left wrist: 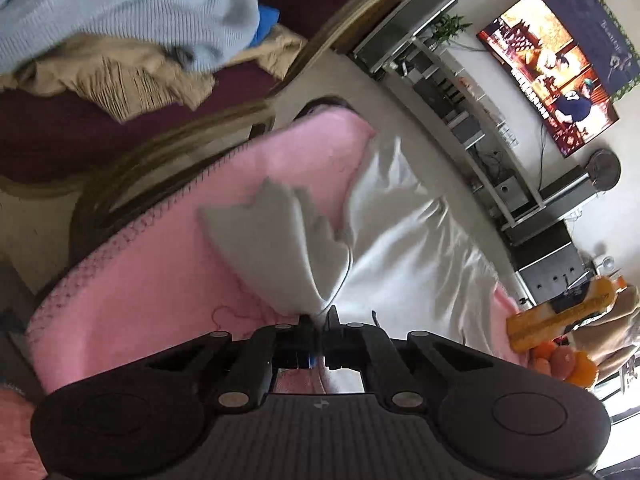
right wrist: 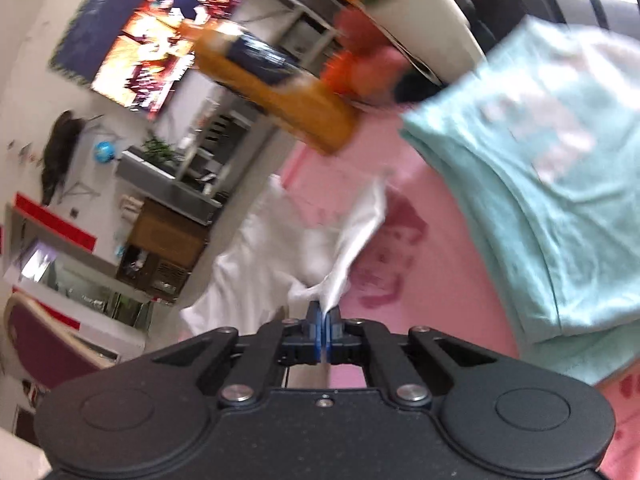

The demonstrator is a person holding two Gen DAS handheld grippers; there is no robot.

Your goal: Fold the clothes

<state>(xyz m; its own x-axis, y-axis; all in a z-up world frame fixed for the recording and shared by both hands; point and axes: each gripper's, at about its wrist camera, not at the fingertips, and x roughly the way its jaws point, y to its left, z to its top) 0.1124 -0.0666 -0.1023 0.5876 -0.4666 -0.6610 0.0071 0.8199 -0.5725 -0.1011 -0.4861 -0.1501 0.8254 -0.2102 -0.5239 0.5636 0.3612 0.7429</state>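
Left claw (left wrist: 318,320) clamped on white garment (left wrist: 400,232), right claw (right wrist: 324,312) likewise; it lies just ahead on one pink-covered tabletop (left wrist: 160,288); right of right claw, one folded mint shirt (right wrist: 560,200); beyond, one television (left wrist: 548,72).

Legible text, one item: on the dark wall hanging (left wrist: 600,36) just beside the TV (left wrist: 548,76), on the side away from the shelf unit, you can make out a script word that looks like "Beautiful". Pale print on the folded mint shirt (right wrist: 560,184) is too blurred for you to read.
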